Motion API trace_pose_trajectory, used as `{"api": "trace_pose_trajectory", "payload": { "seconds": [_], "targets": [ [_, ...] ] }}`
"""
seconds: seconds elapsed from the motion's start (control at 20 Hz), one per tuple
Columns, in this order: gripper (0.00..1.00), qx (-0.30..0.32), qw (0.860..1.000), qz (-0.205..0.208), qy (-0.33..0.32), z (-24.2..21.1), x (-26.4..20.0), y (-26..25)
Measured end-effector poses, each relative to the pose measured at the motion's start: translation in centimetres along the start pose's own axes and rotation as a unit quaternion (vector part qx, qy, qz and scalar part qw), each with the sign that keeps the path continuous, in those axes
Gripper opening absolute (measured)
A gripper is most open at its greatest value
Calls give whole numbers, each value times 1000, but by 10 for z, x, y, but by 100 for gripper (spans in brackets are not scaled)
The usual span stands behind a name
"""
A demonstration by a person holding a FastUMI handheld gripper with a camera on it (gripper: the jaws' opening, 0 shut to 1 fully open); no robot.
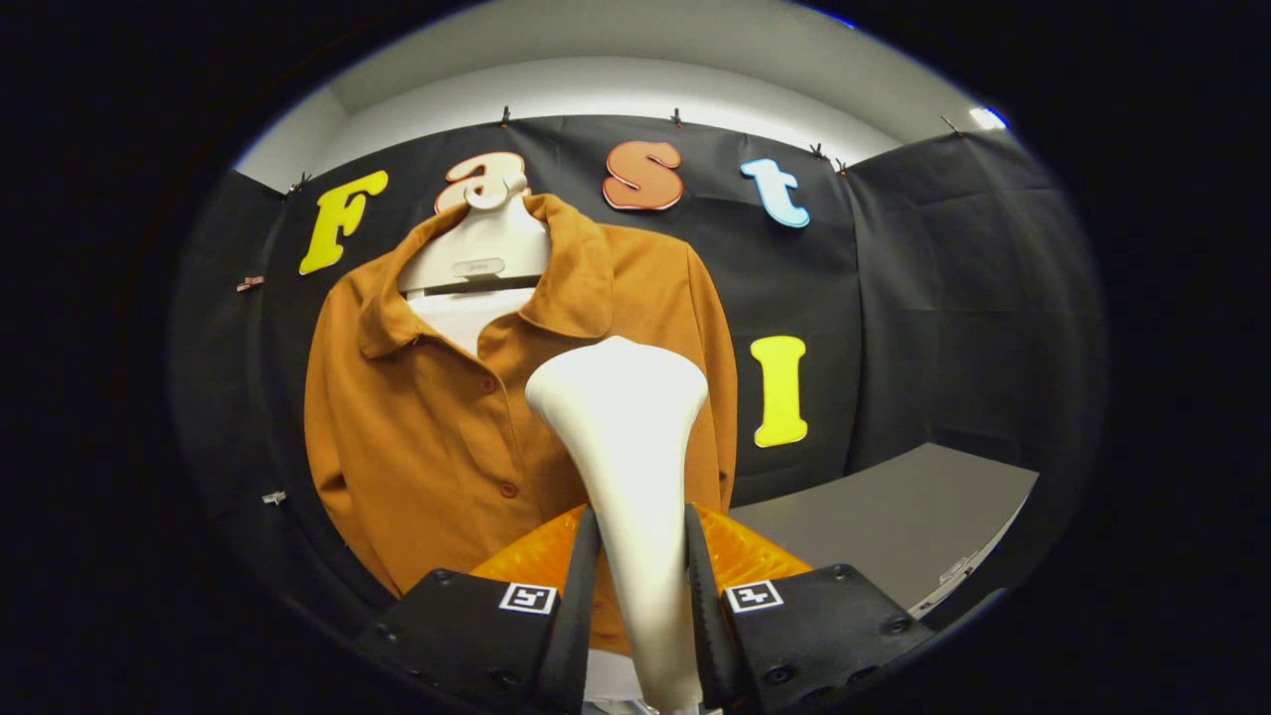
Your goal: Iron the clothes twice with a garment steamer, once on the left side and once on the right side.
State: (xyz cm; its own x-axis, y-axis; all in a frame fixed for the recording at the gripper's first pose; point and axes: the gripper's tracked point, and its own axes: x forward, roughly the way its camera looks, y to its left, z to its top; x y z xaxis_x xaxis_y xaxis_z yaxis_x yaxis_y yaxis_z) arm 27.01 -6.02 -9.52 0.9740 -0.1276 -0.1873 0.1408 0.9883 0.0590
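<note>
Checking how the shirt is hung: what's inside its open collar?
Inside the collar of the orange shirt sits a white hanger, with white backing below it. The hanger's arms are covered by the shoulders. The gripper is shut on the white steamer just ahead.

I count one orange shirt (427, 437) on one white hanger (482, 253), and three buttons show down its front. I hold one white steamer (626, 447) in my one tool (640, 606), whose two fingers (576, 606) press on its handle. One grey surface (894, 526) sits beyond.
</note>
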Motion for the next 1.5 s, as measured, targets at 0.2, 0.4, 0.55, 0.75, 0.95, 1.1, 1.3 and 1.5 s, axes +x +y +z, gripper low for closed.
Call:
{"api": "trace_pose_trajectory", "payload": {
  "seconds": [0.2, 0.4, 0.55, 0.75, 0.95, 1.1, 1.3, 1.5],
  "targets": [
    [47, -15, 999, -4, 31, -21, 18, 0],
    [47, -23, 997, -8, 72, -48, 28, -6],
    [47, -23, 995, -3, 96, -67, 31, -7],
    [47, -20, 992, 2, 128, -95, 32, -7],
    [47, -16, 988, 0, 156, -119, 30, -10],
    [47, -15, 984, -4, 177, -137, 24, -14],
    [47, -9, 977, -12, 213, -168, 16, -21],
    [47, -3, 969, -17, 246, -195, 5, -29]
  ]
}}
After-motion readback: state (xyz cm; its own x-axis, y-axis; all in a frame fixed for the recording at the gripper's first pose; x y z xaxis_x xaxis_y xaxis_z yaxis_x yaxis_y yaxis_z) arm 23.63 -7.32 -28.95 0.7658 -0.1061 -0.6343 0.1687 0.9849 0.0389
